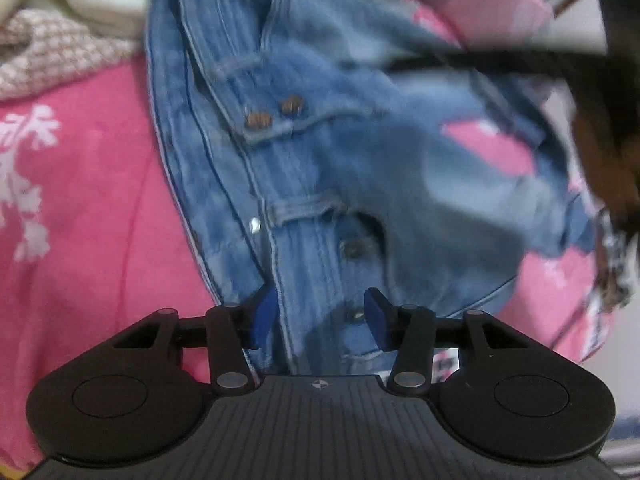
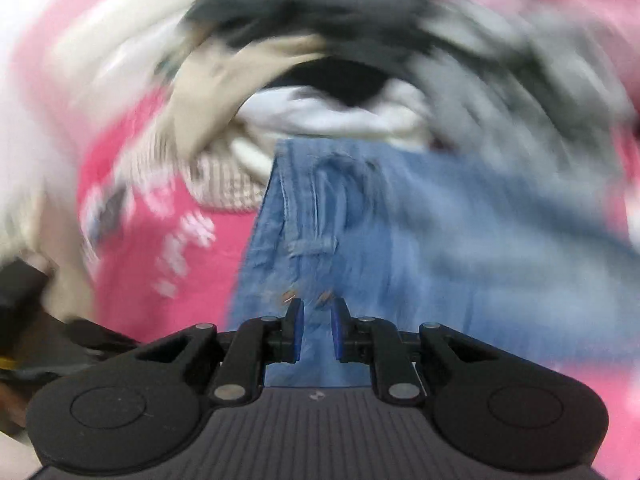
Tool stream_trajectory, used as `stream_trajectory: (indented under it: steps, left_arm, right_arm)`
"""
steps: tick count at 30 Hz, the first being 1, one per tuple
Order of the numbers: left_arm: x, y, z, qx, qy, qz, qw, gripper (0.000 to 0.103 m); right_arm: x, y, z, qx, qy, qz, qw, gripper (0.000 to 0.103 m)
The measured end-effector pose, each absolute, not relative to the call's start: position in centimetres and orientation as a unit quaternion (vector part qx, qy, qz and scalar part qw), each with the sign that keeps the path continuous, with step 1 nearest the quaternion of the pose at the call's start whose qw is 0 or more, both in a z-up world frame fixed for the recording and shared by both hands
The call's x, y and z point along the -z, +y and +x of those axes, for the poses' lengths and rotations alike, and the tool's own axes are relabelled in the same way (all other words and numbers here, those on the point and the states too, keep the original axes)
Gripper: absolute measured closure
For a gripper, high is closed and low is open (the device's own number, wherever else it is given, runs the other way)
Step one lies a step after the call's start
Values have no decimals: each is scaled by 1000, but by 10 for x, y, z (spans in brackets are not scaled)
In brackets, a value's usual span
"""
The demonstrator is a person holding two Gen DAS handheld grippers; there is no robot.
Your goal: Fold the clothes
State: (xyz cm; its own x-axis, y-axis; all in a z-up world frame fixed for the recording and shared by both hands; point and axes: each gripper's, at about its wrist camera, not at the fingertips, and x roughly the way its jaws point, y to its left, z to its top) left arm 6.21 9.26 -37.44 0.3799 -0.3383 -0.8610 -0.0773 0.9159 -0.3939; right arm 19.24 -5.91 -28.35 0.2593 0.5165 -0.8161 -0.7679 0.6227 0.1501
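A pair of blue jeans (image 1: 320,152) lies crumpled on a pink flowered bedsheet (image 1: 88,208), its waistband with rivets and belt loops toward me. My left gripper (image 1: 320,316) has its blue pads apart, with the waistband lying between them. In the right wrist view, blurred by motion, the jeans (image 2: 400,232) stretch away from my right gripper (image 2: 318,330), whose pads stand close together with denim between them.
A heap of other clothes lies beyond the jeans: cream and checked fabric (image 1: 60,40), and white (image 2: 340,112), beige and dark garments (image 2: 320,12). A dark strap (image 1: 500,60) crosses the upper right of the left wrist view.
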Motion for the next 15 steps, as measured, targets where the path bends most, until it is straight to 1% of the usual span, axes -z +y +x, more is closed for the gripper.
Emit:
stream_trajectory:
  steps: [3, 7, 10, 15]
  left_arm:
    - [378, 89, 61, 86, 544, -175, 816, 56]
    - [380, 97, 55, 92, 533, -206, 815, 56]
    - [380, 100, 51, 101, 528, -226, 812, 56]
    - [384, 96, 43, 132, 538, -228, 801, 56]
  right_arm:
    - [308, -21, 203, -468, 391, -271, 744, 87]
    - [336, 17, 207, -527, 338, -378, 682, 87]
    - [350, 34, 204, -556, 302, -431, 643, 87]
    - [355, 39, 205, -570, 300, -460, 611, 83]
